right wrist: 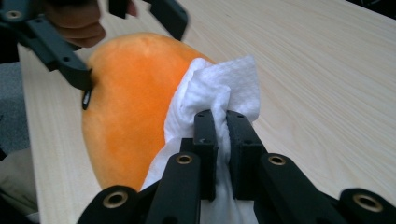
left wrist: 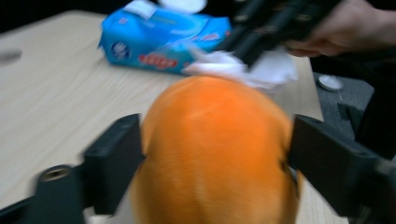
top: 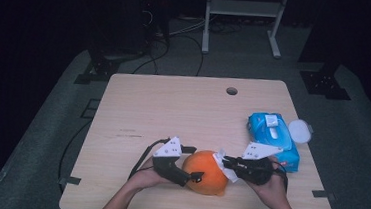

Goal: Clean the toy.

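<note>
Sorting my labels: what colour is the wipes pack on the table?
Bright blue wipes pack, with a white flap; clearest in the left gripper view.

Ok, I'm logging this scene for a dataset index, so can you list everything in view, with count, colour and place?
Orange plush toy: one, orange, near edge of the table, between the two grippers.
White wipe: one, white, pinched in the right gripper and pressed against the toy.
Wet-wipe pack: one, blue with a white flap, right side of the table.
Round lid: one, white, beside the pack at the table's right edge.
Table: one, light wood, with a cable hole near its far edge.
Metal frame: one, white, on the floor beyond the table.
Left gripper: one, black, jaws either side of the toy.
Right gripper: one, black, shut on the wipe.
Hands: two, at the near edge.
</note>
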A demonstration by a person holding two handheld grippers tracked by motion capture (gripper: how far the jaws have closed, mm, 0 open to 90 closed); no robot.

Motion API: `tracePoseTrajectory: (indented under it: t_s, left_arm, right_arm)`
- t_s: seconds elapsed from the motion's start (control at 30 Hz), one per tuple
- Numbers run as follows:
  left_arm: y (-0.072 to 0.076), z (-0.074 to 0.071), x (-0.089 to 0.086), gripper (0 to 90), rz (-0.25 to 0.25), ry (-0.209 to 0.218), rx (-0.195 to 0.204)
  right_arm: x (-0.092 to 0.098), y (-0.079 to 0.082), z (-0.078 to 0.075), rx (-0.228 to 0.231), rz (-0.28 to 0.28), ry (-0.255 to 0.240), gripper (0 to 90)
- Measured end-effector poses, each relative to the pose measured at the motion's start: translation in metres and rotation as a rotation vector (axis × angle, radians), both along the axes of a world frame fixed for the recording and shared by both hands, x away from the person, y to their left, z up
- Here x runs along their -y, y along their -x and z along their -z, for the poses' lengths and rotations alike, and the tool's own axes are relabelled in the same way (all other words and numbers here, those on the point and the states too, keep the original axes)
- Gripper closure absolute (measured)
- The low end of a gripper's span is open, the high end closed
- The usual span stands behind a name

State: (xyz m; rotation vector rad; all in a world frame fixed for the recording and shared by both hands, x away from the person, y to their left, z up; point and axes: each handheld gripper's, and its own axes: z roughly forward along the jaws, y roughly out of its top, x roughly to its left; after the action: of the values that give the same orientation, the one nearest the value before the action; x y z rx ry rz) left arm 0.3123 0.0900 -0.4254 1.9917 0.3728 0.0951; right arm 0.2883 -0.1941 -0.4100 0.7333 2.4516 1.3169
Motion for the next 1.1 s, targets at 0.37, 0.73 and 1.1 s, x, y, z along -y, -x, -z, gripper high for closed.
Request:
tracePoseTrajectory:
  t_s: [0.37, 0.73, 1.1]
  left_arm:
    - [0.002, 0.001, 0.001, 43.1, -0.013, 0.051, 0.102]
    - [0.001, 0.016, 0.000, 34.7, 0.015, -0.001, 0.157]
    - [0.002, 0.018, -0.004, 28.3, 0.026, -0.010, 0.155]
  right_arm:
    - [-0.008, 0.006, -0.016, 0.059, 0.000, -0.030, 82.1]
    - [0.007, -0.013, -0.003, 0.049, 0.113, 0.012, 82.1]
    - [0.006, -0.016, 0.000, 0.059, 0.161, 0.072, 81.8]
